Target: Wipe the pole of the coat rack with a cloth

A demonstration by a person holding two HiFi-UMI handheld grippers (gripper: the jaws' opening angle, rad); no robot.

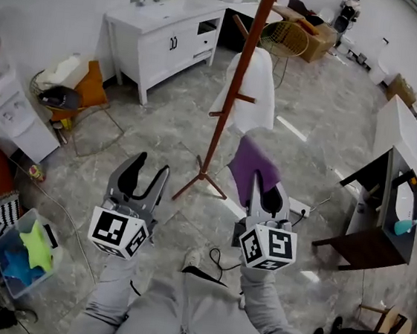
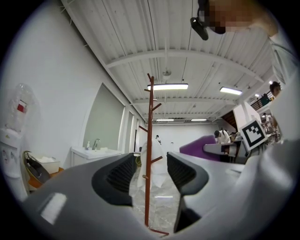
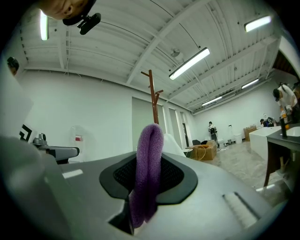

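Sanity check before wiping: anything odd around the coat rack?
Nothing stands out. The coat rack stands upright with a white garment hanging on it; purple cloth clamped in the right gripper; left gripper open, empty.

No legible text; possibly print on the water jug's (image 2: 15,123) red label (image 2: 20,107), too blurred.

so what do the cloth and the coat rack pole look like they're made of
Cloth: purple, with a soft fuzzy nap and a thick rounded fold; probably microfibre or fleece.
Pole: even reddish-brown with little shine; it looks like stained or painted wood, though painted metal can't be ruled out.
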